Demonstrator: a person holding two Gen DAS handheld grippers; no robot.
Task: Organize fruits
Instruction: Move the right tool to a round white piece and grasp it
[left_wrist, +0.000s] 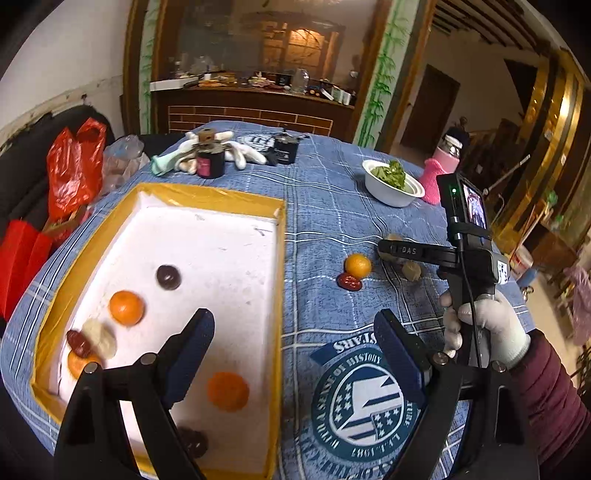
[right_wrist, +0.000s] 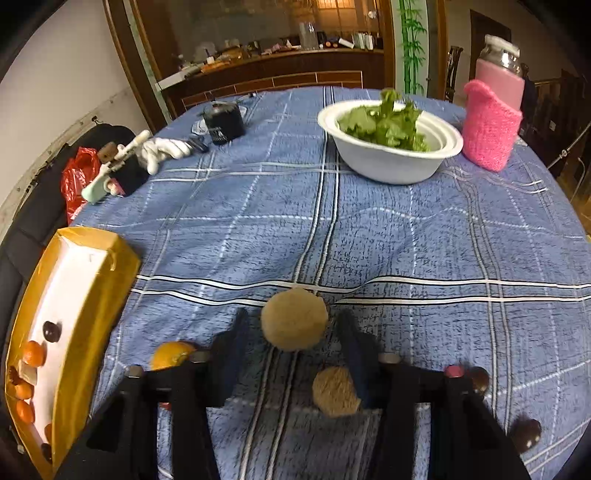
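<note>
A white foam tray with yellow taped rim (left_wrist: 280, 266) lies on the blue checked cloth; it also shows in the right wrist view (right_wrist: 92, 295). In it lie several tangerines (left_wrist: 126, 307), dark round fruits (left_wrist: 168, 276), a red date (left_wrist: 78, 343) and a pale piece (left_wrist: 99, 338). My left gripper (left_wrist: 295, 339) is open and empty above the tray's right rim. On the cloth lie a tangerine (left_wrist: 357, 265), a red date (left_wrist: 349, 282) and tan fruits (right_wrist: 294, 319). My right gripper (right_wrist: 291, 336) is open, its fingers either side of the larger tan fruit; a smaller tan fruit (right_wrist: 334, 391) lies by the right finger.
A white bowl of greens (right_wrist: 391, 140) and a pink-sleeved bottle (right_wrist: 493, 114) stand at the far right. White gloves (right_wrist: 162, 149), dark jars (right_wrist: 223, 123) and a red bag (left_wrist: 74, 166) sit at the far left. Dark fruits (right_wrist: 526, 434) lie near the right edge.
</note>
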